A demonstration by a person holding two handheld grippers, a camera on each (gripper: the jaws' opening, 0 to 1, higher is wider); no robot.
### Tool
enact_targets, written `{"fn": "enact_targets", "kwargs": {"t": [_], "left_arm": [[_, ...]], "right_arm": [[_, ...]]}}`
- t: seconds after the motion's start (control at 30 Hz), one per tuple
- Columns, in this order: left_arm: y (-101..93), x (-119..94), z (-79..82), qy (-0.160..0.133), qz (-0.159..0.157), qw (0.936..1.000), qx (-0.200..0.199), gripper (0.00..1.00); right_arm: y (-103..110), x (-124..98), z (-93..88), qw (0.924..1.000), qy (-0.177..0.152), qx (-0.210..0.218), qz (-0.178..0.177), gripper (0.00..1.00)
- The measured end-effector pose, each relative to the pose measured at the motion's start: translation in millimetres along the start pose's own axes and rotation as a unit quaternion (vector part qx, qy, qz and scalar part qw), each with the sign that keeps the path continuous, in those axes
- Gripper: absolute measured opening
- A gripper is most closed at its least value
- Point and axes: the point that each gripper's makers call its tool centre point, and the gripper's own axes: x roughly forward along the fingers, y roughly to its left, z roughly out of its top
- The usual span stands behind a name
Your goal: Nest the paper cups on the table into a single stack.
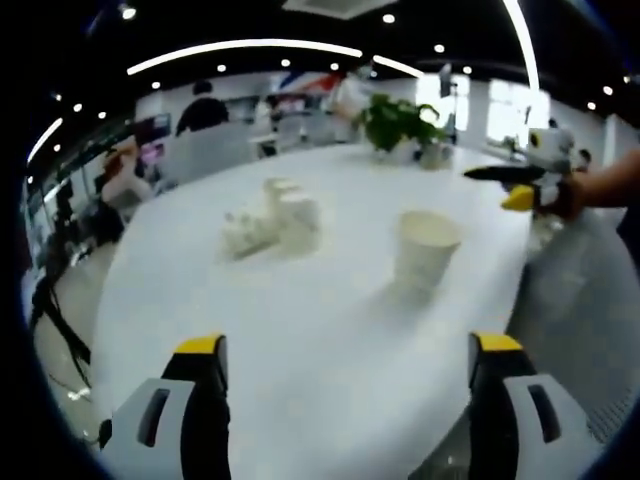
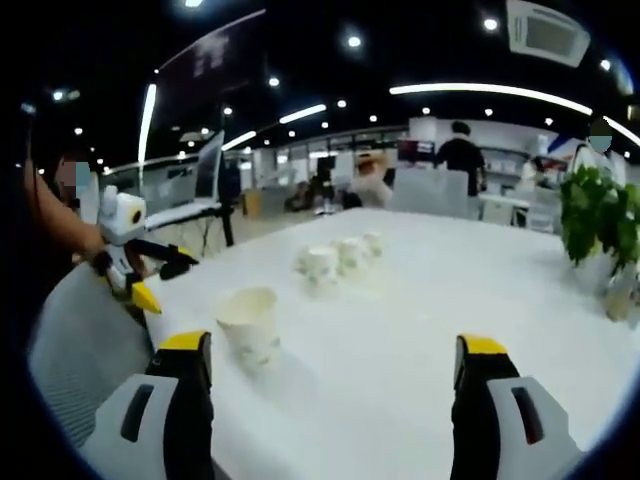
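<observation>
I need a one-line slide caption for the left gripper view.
Open left gripper faces an upright paper cup and clustered cups on a white table.

Upright cup (image 1: 424,247) on table (image 1: 330,350), toppled cups (image 1: 272,220) behind

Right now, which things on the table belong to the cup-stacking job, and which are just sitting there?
Belongs to the job:
- upright paper cup, standing alone
- cluster of paper cups, some tipped over
- left gripper and right gripper, both open and empty

Just there:
- potted plant at the table's far edge
- people seated beyond the table
</observation>
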Motion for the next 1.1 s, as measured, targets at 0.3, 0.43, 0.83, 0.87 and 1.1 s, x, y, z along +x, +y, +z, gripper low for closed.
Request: {"fn": "enact_targets", "kwargs": {"t": [0.3, 0.43, 0.83, 0.87, 1.1], "left_arm": [[34.4, 30, 45.1, -0.004, -0.016, 0.9996, 0.024, 0.98], [44.4, 47, 67.4, -0.027, -0.012, 0.9994, 0.016, 0.98], [55.2, 92, 100.5, -0.086, 0.01, 0.9962, -0.009, 0.93], [55.2, 97, 101.0, -0.088, 0.011, 0.996, -0.014, 0.92], [52.3, 122, 108.2, -0.101, 0.009, 0.9944, -0.031, 0.88]], "right_arm": [[-6, -2, 2.8, 0.9998, -0.01, 0.012, -0.01, 0.98], [-8, -2, 3.6, 0.9997, -0.012, 0.016, -0.015, 0.97], [-7, 2, 2.6, 0.9999, -0.007, 0.013, -0.009, 0.96], [-6, 2, 2.7, 0.9999, -0.007, 0.012, -0.009, 0.96], [-8, 2, 2.4, 0.9998, -0.006, 0.012, -0.014, 0.96]]}}
